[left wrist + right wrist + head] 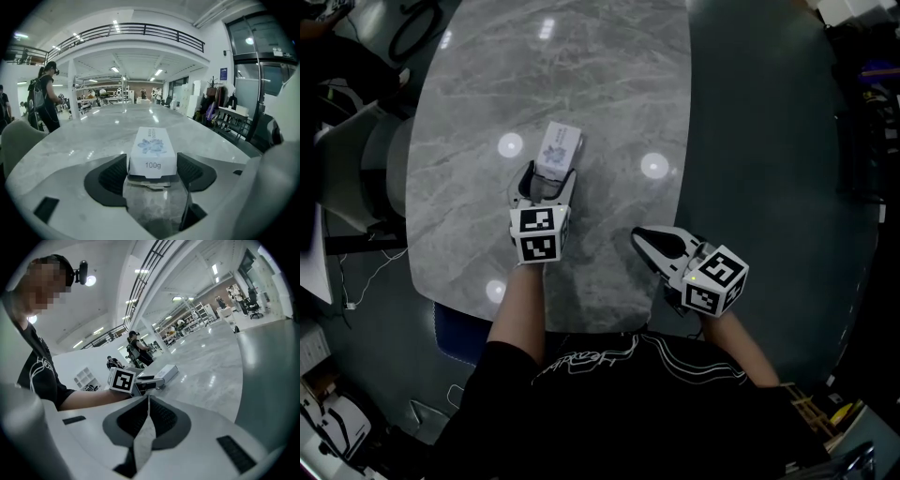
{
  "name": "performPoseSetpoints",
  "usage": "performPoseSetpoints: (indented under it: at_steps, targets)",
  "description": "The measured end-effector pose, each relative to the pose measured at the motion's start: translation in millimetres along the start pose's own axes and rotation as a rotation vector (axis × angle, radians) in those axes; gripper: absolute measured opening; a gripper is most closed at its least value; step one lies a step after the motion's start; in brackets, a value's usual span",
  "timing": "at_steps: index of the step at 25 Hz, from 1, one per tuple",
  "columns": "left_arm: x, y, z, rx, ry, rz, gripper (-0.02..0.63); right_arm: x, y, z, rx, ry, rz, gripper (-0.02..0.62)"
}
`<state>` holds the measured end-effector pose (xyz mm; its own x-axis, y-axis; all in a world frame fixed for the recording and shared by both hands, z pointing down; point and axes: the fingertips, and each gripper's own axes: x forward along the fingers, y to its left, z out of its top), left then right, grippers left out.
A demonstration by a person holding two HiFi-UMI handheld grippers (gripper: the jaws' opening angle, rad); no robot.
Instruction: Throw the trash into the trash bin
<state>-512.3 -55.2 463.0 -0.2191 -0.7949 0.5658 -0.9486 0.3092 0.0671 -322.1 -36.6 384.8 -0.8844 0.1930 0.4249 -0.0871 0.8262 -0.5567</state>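
My left tongs (pixel 152 161) stand spread wide. The near end of a white carton (pixel 152 146), marked 100g and printed with a blue flower, lies between the dark pads (pixel 112 176) on the grey marble surface (pixel 89 136). Each pad sits just beside it; I can't confirm contact.

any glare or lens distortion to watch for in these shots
Head view: dim, with round ceiling-light glare spots on the grey table near the white box. Left gripper view: strong fisheye bend, black corners, box print sharp. Right gripper view: same fisheye, mosaic patch over a face.
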Motion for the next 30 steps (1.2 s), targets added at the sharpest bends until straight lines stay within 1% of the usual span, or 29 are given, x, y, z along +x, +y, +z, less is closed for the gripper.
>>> performPoseSetpoints:
  at_steps: [3,7,11,13,15,18,21,24,26,29,30]
  targets:
    - [1,0,-4,0.02,0.011,0.004,0.305,-2,-2,-3,0.008,-0.005,-0.002,0.041]
    - [-1,-1,-2,0.014,0.015,-0.006,0.302,-9,-2,-2,0.013,-0.016,-0.008,0.041]
    - [-6,-3,1,0.03,0.012,-0.001,0.301,-17,0,-3,0.019,-0.026,-0.011,0.041]
    - [-8,-5,0,0.039,0.024,-0.007,0.299,-20,1,-5,0.016,-0.031,-0.014,0.041]
    - [-12,-8,2,0.032,0.026,-0.014,0.299,-24,2,-8,0.019,-0.038,-0.015,0.041]
    - [-24,-15,10,0.016,0.005,-0.016,0.296,-34,6,-12,0.025,-0.051,-0.012,0.041]
    - [-39,-26,18,0.022,-0.021,-0.018,0.295,-46,13,-18,0.023,-0.064,-0.013,0.041]
    - [-57,-38,22,0.0,-0.05,-0.029,0.291,-61,20,-27,0.019,-0.075,-0.016,0.041]
    - [-70,-48,25,-0.016,-0.075,-0.037,0.291,-75,24,-32,0.053,-0.102,-0.007,0.041]
    - [-89,-69,28,-0.024,-0.101,-0.064,0.291,-98,29,-33,0.178,-0.201,0.038,0.041]
    - [-96,-77,28,-0.03,-0.108,-0.075,0.291,-107,30,-34,0.201,-0.226,0.043,0.041]
